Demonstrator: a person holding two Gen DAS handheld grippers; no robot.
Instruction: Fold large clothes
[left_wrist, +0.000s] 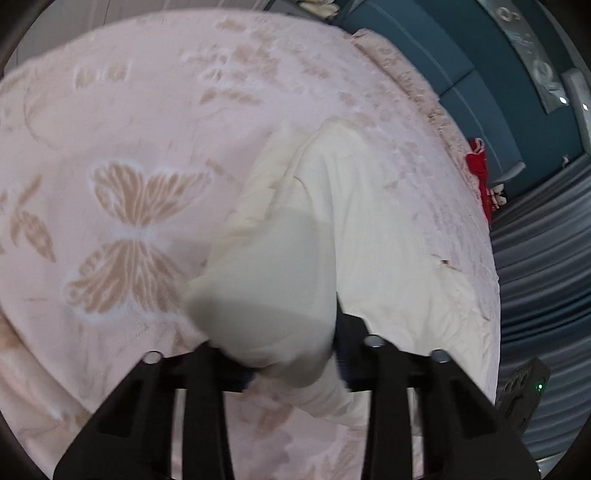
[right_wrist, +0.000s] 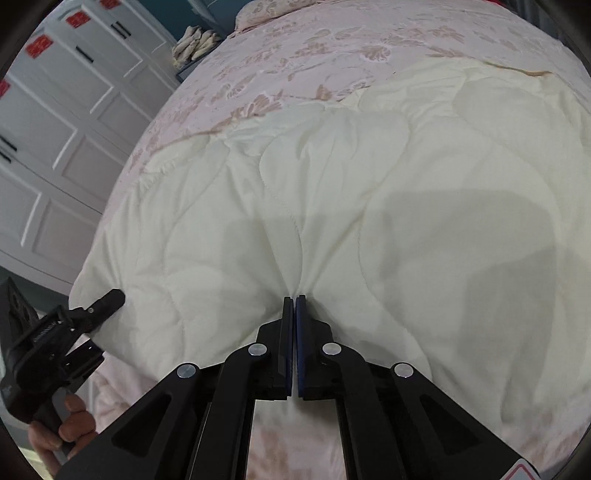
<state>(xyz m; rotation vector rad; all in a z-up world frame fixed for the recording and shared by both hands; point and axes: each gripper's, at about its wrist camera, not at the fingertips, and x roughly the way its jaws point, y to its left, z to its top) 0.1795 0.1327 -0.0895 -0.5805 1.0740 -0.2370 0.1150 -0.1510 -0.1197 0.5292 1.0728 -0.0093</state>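
A cream quilted garment (left_wrist: 388, 240) lies spread on a pink bedspread (left_wrist: 110, 110) with a butterfly pattern. In the left wrist view my left gripper (left_wrist: 284, 350) is shut on a thick folded bulge of the garment's edge, which fills the gap between the fingers and hides the pads. The right wrist view has the garment (right_wrist: 406, 184) covering most of the bed (right_wrist: 332, 37). There my right gripper (right_wrist: 294, 300) is shut on a small pinch of the fabric, and creases radiate from its tips. The left gripper (right_wrist: 107, 301) sits at the garment's left corner, held by a hand (right_wrist: 70, 417).
A white wardrobe (right_wrist: 55, 129) with red labels stands beyond the bed's left side. A pillow (right_wrist: 258, 14) lies at the far end. A teal padded surface (left_wrist: 424, 55), a red item (left_wrist: 478, 162) and grey curtains (left_wrist: 546, 258) border the bed's other side.
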